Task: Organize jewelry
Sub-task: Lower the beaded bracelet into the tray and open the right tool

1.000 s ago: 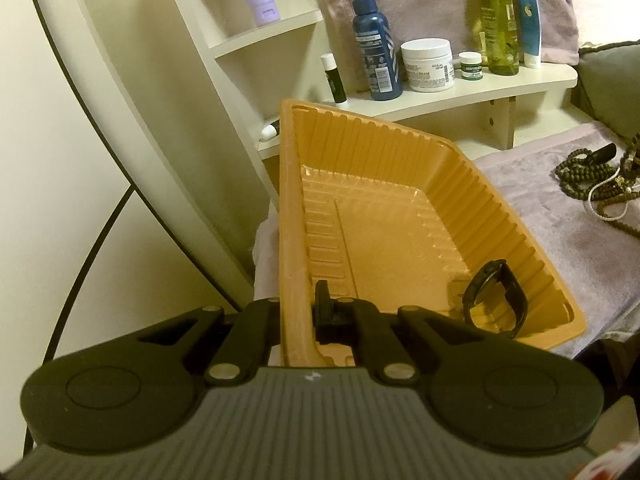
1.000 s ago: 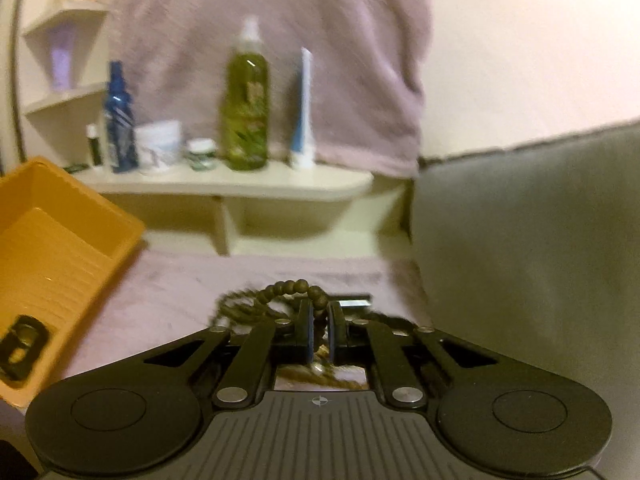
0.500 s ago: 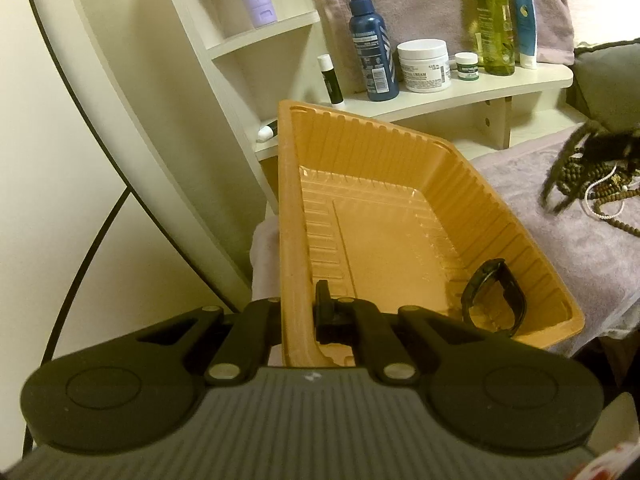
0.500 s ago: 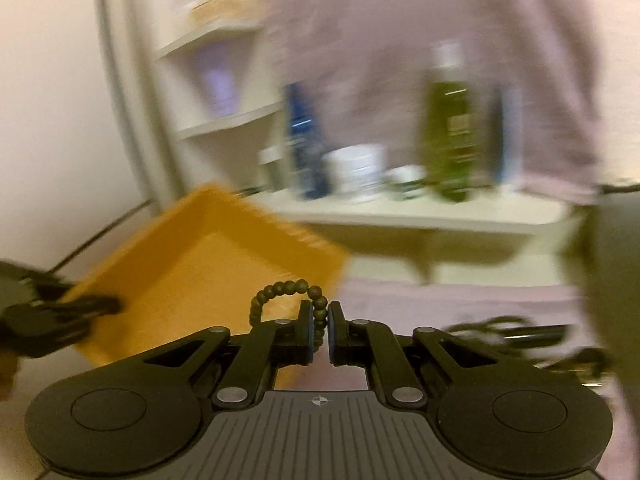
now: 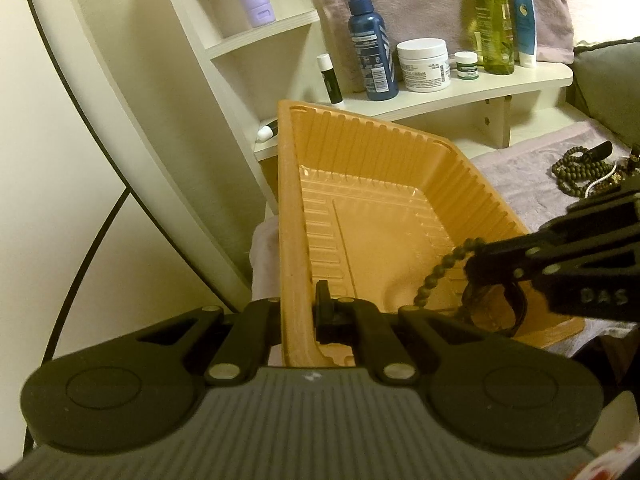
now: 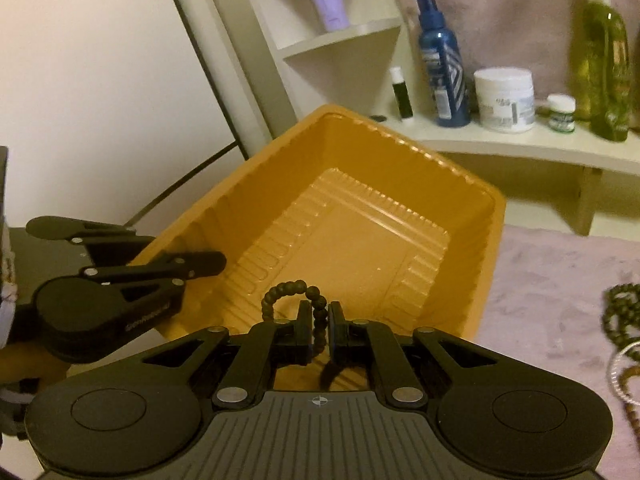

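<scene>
An orange plastic tray [image 5: 360, 152] stands on a mauve cloth. My left gripper [image 5: 298, 312] is shut on the tray's near left rim; it also shows at the left of the right wrist view [image 6: 192, 264]. My right gripper [image 6: 319, 322] is shut on a dark beaded bracelet [image 6: 288, 294] and holds it over the tray's near end [image 6: 360, 240]. In the left wrist view the right gripper [image 5: 476, 264] reaches in from the right with the bracelet [image 5: 436, 276] hanging. A black band [image 5: 508, 312] lies in the tray's near right corner, partly hidden.
More beaded necklaces [image 5: 580, 172] lie on the cloth [image 5: 532, 184] to the right, also seen in the right wrist view [image 6: 624, 320]. A shelf [image 5: 460, 96] behind the tray holds bottles and jars. A grey cushion [image 5: 612, 84] is at far right.
My right gripper lifted the beaded bracelet off the pile on the cloth and swung left until it is over the tray. My left gripper kept its hold on the tray rim.
</scene>
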The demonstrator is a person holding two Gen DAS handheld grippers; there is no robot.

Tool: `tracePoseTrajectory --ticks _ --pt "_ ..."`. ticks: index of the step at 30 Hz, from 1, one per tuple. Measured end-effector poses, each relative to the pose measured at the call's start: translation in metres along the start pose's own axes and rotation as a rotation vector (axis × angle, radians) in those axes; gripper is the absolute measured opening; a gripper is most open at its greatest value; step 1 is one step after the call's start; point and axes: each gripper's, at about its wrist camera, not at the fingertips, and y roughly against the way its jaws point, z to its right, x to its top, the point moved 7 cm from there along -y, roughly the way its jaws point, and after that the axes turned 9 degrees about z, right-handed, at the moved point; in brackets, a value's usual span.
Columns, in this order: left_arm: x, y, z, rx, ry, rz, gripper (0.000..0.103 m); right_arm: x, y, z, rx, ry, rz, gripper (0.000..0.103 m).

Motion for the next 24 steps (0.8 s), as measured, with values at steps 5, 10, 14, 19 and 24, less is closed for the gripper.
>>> tracePoseTrajectory --ticks 5,10,14,19,24 --pt "0.0 0.0 0.0 -0.001 0.004 -0.002 0.003 0.003 0.009 0.009 -0.035 0.01 0.05 0.054" --pt "0.0 0.0 -0.001 -0.002 0.01 -0.006 0.003 0.002 0.038 0.033 -0.136 0.005 0.101 0.054" --pt "0.0 -0.001 -0.001 -0.001 0.011 -0.009 0.003 -0.003 0.072 0.072 -0.274 -0.015 0.139 0.054" --pt "0.0 -0.002 -0.002 -0.003 0.017 -0.014 0.003 -0.018 0.119 0.135 -0.471 -0.031 0.151 0.054" --pt "0.0 -0.001 -0.002 0.0 0.015 -0.011 0.003 -0.042 0.153 0.191 -0.633 -0.093 0.11 0.054"
